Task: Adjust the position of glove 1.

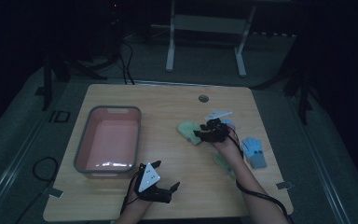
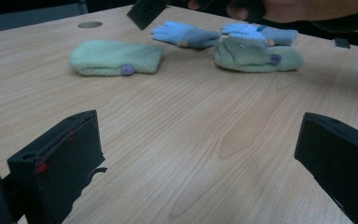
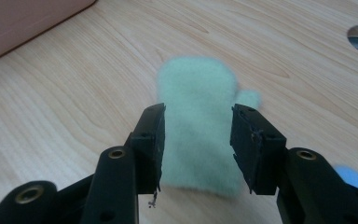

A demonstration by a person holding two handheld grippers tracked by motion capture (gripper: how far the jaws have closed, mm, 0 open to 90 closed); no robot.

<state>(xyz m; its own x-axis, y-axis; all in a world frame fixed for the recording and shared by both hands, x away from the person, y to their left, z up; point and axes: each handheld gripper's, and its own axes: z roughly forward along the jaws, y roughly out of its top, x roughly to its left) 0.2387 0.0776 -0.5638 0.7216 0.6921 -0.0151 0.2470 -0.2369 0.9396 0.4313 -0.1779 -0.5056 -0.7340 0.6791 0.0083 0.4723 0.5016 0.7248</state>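
my right hand-held gripper [image 3: 196, 149] over green mitten [image 3: 199, 135] on worktop [image 3: 74, 107], jaws half-open, straddling its cuff end, not pressing. mitten long axis runs straight ahead between jaws. left hand-held gripper [image 1: 161, 179] wide, well apart.

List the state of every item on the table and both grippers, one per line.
Pink bin: upright, nothing visible inside.
Green mitten: flat on the table, between the right gripper's jaws, pads not yet pressing it.
Second green mitten: lying on the table, untouched.
Blue glove: flat on the table, untouched.
Second blue glove: flat on the table.
Right gripper: open, straddling the green mitten.
Left gripper: open wide, holding nothing.
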